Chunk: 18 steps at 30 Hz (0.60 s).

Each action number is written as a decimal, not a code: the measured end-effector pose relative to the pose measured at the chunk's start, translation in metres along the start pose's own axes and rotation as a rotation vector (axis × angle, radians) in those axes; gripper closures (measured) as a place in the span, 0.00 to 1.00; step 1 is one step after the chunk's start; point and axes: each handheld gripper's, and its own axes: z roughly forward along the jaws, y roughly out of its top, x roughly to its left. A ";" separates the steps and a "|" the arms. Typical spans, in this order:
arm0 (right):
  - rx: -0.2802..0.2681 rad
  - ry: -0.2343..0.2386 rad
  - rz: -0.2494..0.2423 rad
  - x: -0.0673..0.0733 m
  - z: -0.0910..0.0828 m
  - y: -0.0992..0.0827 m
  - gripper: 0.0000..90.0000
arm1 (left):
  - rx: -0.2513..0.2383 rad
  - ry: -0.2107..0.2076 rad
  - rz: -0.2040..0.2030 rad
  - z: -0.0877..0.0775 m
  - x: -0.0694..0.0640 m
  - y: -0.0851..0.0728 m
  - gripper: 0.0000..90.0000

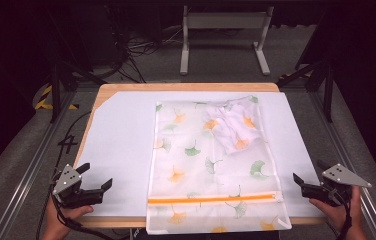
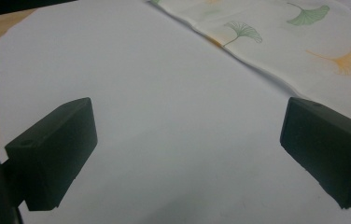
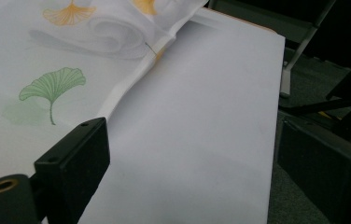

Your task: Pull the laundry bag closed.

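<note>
Fingers (image 2: 52,154) of the left gripper (image 1: 94,181) are spread wide, with nothing between them; bare white sheet (image 2: 164,116) is seen in the gap in the left gripper view. Fingers (image 3: 73,163) of the right gripper (image 1: 302,183) are likewise spread and nothing is pinched; in the right gripper view the sheet's right edge and the dark floor beyond it are seen between them.

A white cloth bag (image 1: 211,165) printed with green and orange leaves is laid flat on the sheet, near the middle of the table (image 1: 186,87) and somewhat right of centre. Its near end hangs a little over the table's front edge. An orange zip (image 1: 213,199) is run across the bag close to that near end. A smaller crumpled cloth (image 1: 233,130) with the same leaf print is seen at the bag's far right corner; whether it lies on the bag or inside it cannot be told.

The left gripper is held over the sheet's near left corner, well apart from the bag. The right gripper is held at the near right edge of the table, near the bag's right side but not touching it. Each gripper is held by a hand (image 1: 58,220) coming in from the bottom of the high view.
</note>
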 end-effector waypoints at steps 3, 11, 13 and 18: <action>0.007 0.000 -0.009 0.001 0.002 -0.001 0.12 | 0.012 0.000 0.001 0.002 0.000 -0.001 0.05; 0.009 0.002 -0.018 0.003 0.002 -0.002 0.12 | 0.020 -0.004 0.009 0.002 -0.002 0.000 0.06; 0.010 0.001 -0.017 0.003 0.002 -0.002 0.12 | 0.022 -0.003 0.014 0.002 -0.003 0.001 0.06; 0.011 0.000 -0.011 0.002 0.002 -0.002 0.12 | 0.029 0.006 0.026 0.003 -0.002 0.002 0.06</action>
